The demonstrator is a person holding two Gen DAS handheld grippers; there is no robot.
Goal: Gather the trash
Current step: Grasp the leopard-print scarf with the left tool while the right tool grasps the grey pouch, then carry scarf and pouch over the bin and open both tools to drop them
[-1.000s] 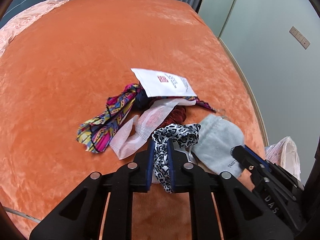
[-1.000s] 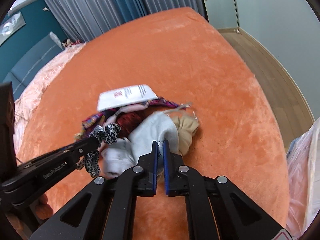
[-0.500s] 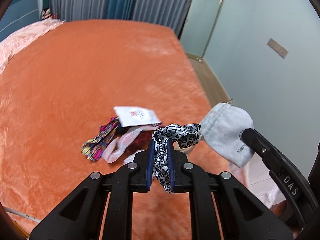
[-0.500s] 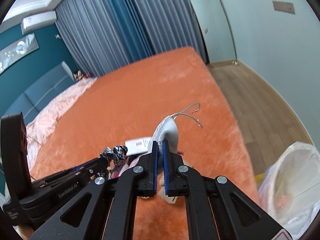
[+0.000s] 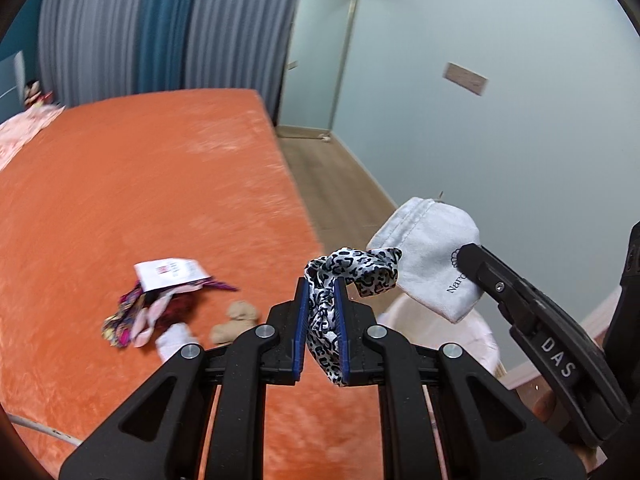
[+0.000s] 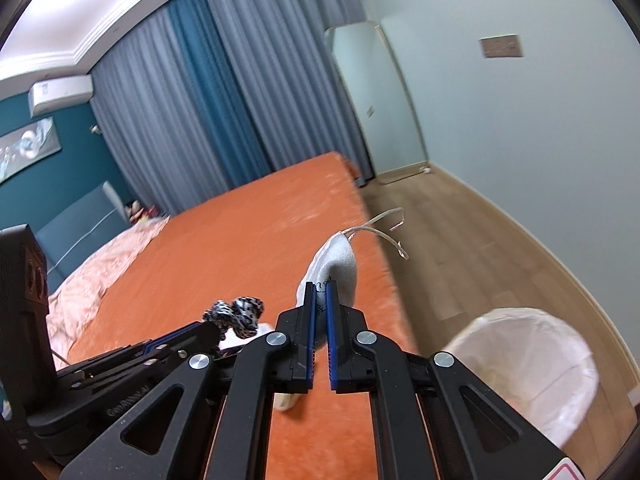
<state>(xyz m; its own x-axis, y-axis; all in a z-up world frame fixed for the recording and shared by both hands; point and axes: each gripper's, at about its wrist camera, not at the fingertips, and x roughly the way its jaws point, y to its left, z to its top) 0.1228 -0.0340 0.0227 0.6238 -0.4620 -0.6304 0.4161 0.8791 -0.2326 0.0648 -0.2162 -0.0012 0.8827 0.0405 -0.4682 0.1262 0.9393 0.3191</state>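
My left gripper [image 5: 320, 286] is shut on a black-and-white leopard-print cloth strip [image 5: 352, 270], held in the air above the orange bed [image 5: 140, 200]. To its right my right gripper [image 6: 318, 290] is shut on a pale grey drawstring pouch [image 6: 334, 268], its cords sticking up; in the left wrist view that pouch [image 5: 428, 252] hangs from the black right gripper [image 5: 464, 252]. The strip [image 6: 240, 314] also shows at the left gripper's tip in the right wrist view. A small heap of trash [image 5: 160, 300] stays on the bed: a white printed packet, a colourful strip, plastic wrap, a tan lump.
A bin lined with a white plastic bag [image 6: 528, 364] stands on the wooden floor [image 6: 460, 256] by the bed's near right corner. Grey and blue curtains [image 6: 208, 112] hang behind the bed. A pale wall [image 5: 480, 140] runs along the right.
Both grippers have risen off the bed and swung right toward the floor side, carrying the leopard strip and the grey pouch. The trash heap now lies farther off, and the bin has come into view.
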